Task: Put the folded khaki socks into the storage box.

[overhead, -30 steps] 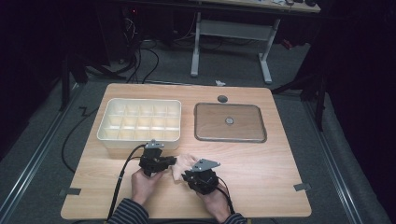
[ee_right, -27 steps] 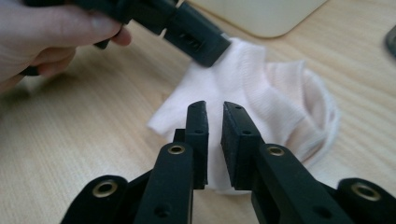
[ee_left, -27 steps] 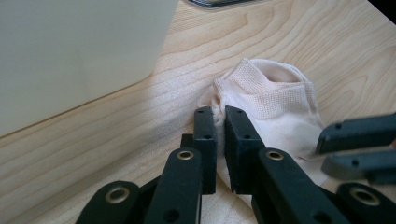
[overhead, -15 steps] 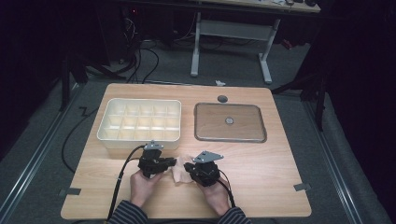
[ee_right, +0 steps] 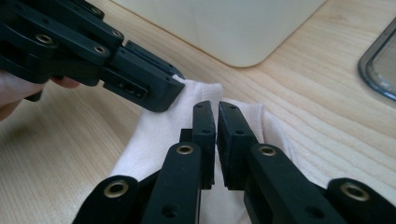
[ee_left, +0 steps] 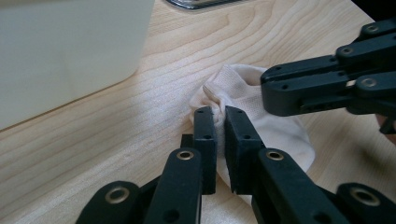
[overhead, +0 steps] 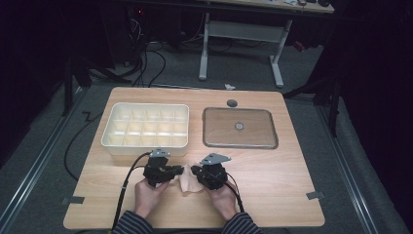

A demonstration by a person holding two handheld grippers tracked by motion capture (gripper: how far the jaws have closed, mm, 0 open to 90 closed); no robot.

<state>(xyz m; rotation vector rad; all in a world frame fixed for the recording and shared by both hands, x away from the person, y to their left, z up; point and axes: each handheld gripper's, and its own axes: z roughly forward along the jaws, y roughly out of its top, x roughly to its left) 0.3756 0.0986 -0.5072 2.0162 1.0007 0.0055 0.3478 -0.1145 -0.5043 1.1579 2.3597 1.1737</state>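
The divided tray (overhead: 145, 127) far left holds nothing; a lid (overhead: 239, 127) lies right of it. Near, both the left gripper (ee_left: 220, 122) and the right gripper (ee_right: 216, 116) pinch the white sock (overhead: 187, 179).

One white sock (overhead: 186, 181), two tongs — left (overhead: 176, 171), right (overhead: 195, 171) — one compartment tray (overhead: 145, 127), one lid (overhead: 239, 127)

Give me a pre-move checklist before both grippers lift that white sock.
1. Left hand-held gripper pinching the white sock: ok.
2. Right hand-held gripper shut on the sock, jaws having just closed: ok.
3. Sock lying on the table, outside the compartment tray: ok.
4. Grippers apart from each other: ok, though close.
5. Grip depth of fabric: cannot tell.
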